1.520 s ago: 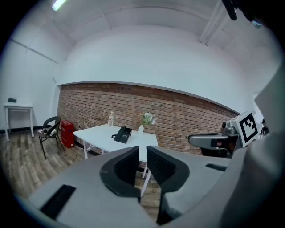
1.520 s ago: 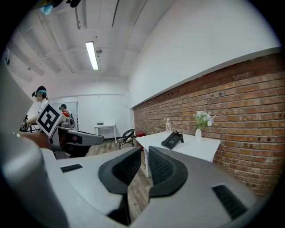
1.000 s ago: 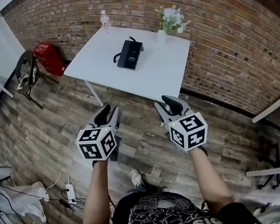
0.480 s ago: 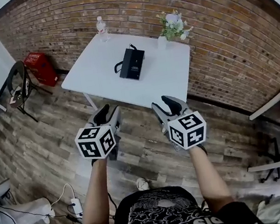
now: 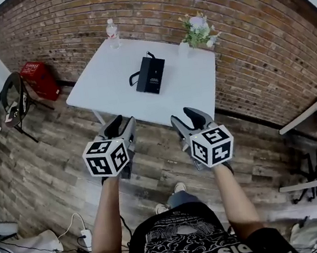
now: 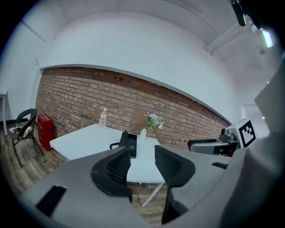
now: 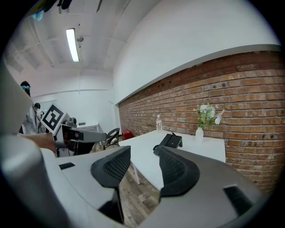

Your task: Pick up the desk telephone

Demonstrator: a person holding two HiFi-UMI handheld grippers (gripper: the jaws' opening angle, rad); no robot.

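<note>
Here, DISTANCE on shirt (image 5: 187,246), left tool (image 5: 121,125) spread empty, right tool (image 5: 185,117) opening empty, telephone (image 5: 152,74) untouched

head view overhead, gripper views low, shared telephone (image 5: 151,75)

Desk telephone (image 5: 151,75): black, incl. cord. Table (image 5: 111,83): plain white top & legs. Wall (image 5: 251,40): red-brown brick w/ pale mortar lines. Floor (image 5: 46,162): grey-brown wood planks, mixed tones. Box (image 5: 38,80): red. Chair (image 5: 14,102): black. Flowers (image 5: 198,25): white & pale purple, green leaves; vase (image 5: 184,47) white. Bottle (image 5: 112,33): clear. Person's shirt (image 5: 186,242): black w/ white print.
</note>
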